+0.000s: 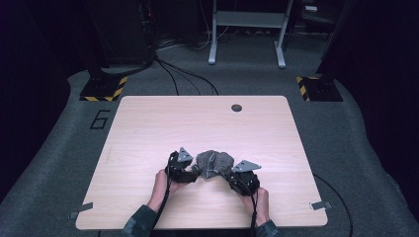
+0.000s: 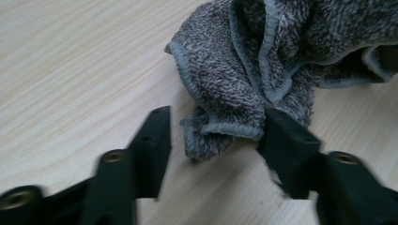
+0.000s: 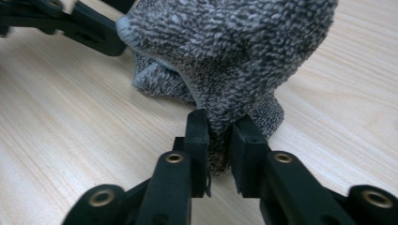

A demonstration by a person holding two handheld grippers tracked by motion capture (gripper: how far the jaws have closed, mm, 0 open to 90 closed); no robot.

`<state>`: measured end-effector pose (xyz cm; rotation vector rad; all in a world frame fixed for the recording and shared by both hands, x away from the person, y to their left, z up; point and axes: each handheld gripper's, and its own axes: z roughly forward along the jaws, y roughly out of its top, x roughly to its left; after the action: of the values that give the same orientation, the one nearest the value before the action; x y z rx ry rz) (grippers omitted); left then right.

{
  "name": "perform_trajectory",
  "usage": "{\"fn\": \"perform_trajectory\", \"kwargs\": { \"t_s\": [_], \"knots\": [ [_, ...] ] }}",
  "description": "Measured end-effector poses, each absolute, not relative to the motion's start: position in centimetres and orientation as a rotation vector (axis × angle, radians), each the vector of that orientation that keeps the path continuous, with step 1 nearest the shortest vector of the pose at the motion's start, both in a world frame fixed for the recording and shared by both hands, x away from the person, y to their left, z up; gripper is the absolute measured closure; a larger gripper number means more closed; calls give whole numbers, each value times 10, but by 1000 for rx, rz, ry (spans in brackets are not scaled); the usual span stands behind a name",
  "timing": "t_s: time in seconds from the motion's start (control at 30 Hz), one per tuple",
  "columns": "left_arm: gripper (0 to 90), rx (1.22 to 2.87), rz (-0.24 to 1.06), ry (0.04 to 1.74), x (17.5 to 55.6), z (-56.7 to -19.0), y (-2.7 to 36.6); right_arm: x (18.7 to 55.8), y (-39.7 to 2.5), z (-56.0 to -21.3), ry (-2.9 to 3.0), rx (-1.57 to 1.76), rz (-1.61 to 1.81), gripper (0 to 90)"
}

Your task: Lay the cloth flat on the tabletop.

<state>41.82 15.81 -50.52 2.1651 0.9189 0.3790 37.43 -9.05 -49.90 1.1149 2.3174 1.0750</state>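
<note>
Lying pale and wood-grained under the high view: a table [image 1: 148, 128] with a small dark hole [image 1: 236, 107] near the far edge, bare apart from a grey cloth [image 1: 214, 163] bunched at the near middle. Standing on grey carpet in a dim room, with a painted 6 [image 1: 100, 119] on the floor at far left, black-and-yellow striped blocks [image 1: 104, 89] off both far corners, cables [image 1: 183, 74] trailing across the carpet, and a grey frame [image 1: 247, 29] at the back.

Gripped in the left hand [image 1: 160, 190], left gripper [image 1: 196, 170] at the cloth's left edge; jaws spread wide in the left gripper view [image 2: 213, 133], a hemmed fold of cloth [image 2: 244, 70] hanging between them, right jaw touching it, left jaw just clear.

Gripped in the right hand [image 1: 260, 202], right gripper [image 1: 228, 174] at the cloth's right side; jaws nearly together in the right gripper view [image 3: 218, 140], clamped on a low fold of the cloth [image 3: 234, 47], the rest mounded up beyond.
</note>
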Motion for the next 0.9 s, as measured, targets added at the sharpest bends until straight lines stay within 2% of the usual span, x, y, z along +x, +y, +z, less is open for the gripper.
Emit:
{"fn": "perform_trajectory", "kwargs": {
  "t_s": [0.07, 0.17, 0.5, 0.63, 0.67, 0.73, 0.77, 0.83, 0.87, 0.9],
  "knots": [
    [753, 2145, 389, 924, 418, -508, 157, 376, -94, -498, 2307, 1140, 1084, 846],
    [830, 2140, 377, 933, 419, -508, 160, 379, -101, -496, 2292, 1137, 1086, 857],
    [848, 2096, 393, 980, 413, -494, 182, 398, -131, -487, 2236, 1232, 1047, 867],
    [844, 2094, 344, 994, 405, -498, 187, 418, -151, -498, 2228, 1318, 996, 859],
    [839, 2094, 344, 994, 405, -498, 187, 418, -151, -498, 2228, 1318, 996, 859],
    [816, 2112, 331, 981, 401, -500, 184, 426, -157, -498, 2240, 1367, 964, 732],
    [781, 2112, 331, 981, 401, -500, 184, 426, -157, -498, 2240, 1367, 964, 732],
    [633, 2095, 310, 1008, 398, -501, 186, 420, -169, -491, 2229, 1372, 983, 553],
    [569, 2089, 301, 1017, 397, -500, 188, 414, -171, -487, 2213, 1385, 1001, 508],
    [497, 2089, 301, 1017, 397, -500, 188, 414, -171, -487, 2213, 1385, 1001, 508]
  ]
}}
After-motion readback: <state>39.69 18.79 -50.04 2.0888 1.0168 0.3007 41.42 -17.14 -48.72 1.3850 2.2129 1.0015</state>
